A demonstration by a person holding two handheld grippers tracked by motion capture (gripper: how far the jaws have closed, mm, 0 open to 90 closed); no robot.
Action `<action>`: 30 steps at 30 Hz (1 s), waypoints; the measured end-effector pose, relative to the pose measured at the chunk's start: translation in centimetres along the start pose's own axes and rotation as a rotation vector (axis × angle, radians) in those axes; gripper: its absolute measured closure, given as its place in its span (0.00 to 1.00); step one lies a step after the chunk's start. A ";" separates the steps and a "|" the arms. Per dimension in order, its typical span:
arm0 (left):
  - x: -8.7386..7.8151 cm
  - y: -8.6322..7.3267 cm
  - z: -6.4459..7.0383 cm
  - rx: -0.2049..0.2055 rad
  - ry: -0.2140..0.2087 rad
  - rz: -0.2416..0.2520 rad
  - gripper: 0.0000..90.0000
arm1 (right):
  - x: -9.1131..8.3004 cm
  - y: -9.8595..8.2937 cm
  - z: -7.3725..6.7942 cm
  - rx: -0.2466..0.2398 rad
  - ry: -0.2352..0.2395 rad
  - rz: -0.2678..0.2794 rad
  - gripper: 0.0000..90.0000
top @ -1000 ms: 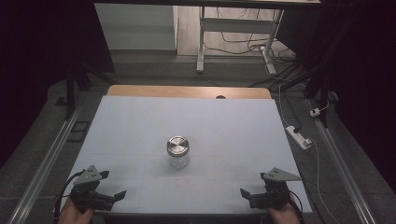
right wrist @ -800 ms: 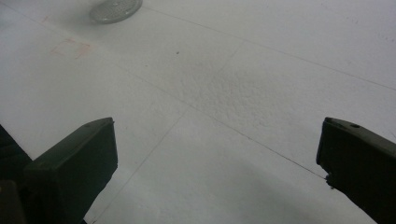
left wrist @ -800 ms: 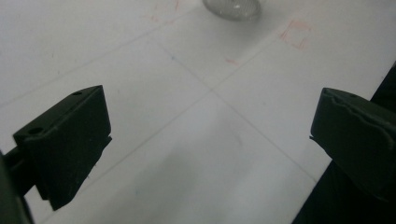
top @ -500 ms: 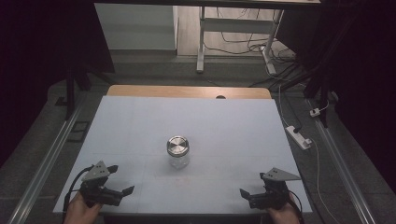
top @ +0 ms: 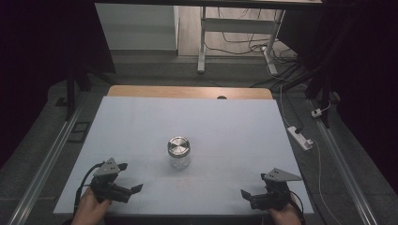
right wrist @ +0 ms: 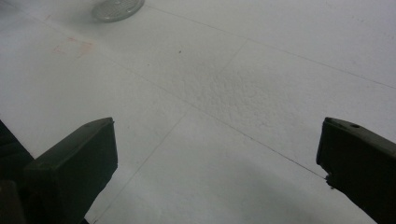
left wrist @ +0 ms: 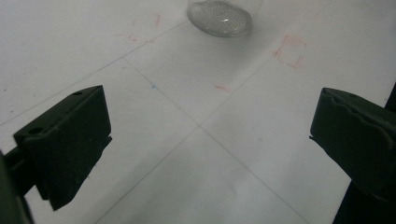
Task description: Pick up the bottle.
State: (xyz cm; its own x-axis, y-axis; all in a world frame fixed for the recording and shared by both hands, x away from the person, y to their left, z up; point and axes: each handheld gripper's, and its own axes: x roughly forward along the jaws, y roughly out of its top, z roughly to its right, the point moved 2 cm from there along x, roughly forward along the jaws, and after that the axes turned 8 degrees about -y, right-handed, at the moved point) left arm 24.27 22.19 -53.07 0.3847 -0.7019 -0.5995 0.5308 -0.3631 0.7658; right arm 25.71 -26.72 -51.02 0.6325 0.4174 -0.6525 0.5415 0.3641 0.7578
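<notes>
Jar (top: 179,152) stands upright on the table (top: 141,122), capped with a metal lid (top: 179,146), and it sits ahead of both your tongs, roughly midway between them but well apart from each. That central spot makes sense: either hand can reach it, and one can steady the glass while the other works the lid.

Your left tongs (top: 130,177) hover low near the front edge, jaws spread wide with nothing between them. They are angled toward the jar, and in the left gripper view the jar's base (left wrist: 219,17) lies far ahead, slightly left of the middle of the gap between the jaws (left wrist: 205,140). That aim suggests you are lining up this hand for the first approach.

Your right tongs (top: 245,197) rest close to the front right of the table, also opened wide and empty. In the right gripper view the jar (right wrist: 116,8) shows at the far upper left, well off the line between the jaws (right wrist: 217,158), so this hand looks parked in a waiting pose, not aimed.

Both pairs held wide is sensible here: the jar is broad and round, so you need the full gap to get around it. Faint pencil lines and red marks (left wrist: 290,50) on the table near the jar look like placement guides, which would explain why it sits so squarely centred.
</notes>
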 end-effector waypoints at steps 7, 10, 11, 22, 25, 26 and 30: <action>1.2 1.0 -0.2 -0.016 -0.019 0.010 0.00 | 0.0 0.0 0.0 -0.001 0.002 0.000 0.00; 1.8 1.5 -0.3 -0.022 -0.039 0.007 0.00 | 0.0 0.0 0.0 -0.001 0.003 0.000 0.00; 2.0 1.7 -0.3 -0.021 -0.043 0.007 0.00 | 0.0 0.0 0.0 -0.003 0.005 -0.002 0.00; 4.3 3.7 -0.6 0.018 -0.051 -0.016 0.00 | 0.1 0.1 0.0 0.002 0.011 -0.007 0.00; 5.0 4.4 -0.7 0.021 -0.062 -0.022 0.00 | 0.1 0.1 0.0 0.001 0.012 -0.007 0.00; 5.3 4.6 -0.7 0.025 -0.061 -0.026 0.00 | 0.1 0.1 0.0 0.001 0.012 -0.007 0.00; 6.3 5.5 -0.7 0.043 -0.058 -0.042 0.00 | 0.1 0.1 0.0 0.000 0.013 -0.006 0.00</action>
State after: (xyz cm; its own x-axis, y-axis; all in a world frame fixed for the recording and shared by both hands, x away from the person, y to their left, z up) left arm 30.10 16.17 -52.81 0.3183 -0.7192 -0.6176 0.5116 -0.4181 0.7506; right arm 25.83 -26.65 -51.04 0.6217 0.4262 -0.6571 0.5456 0.3664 0.7538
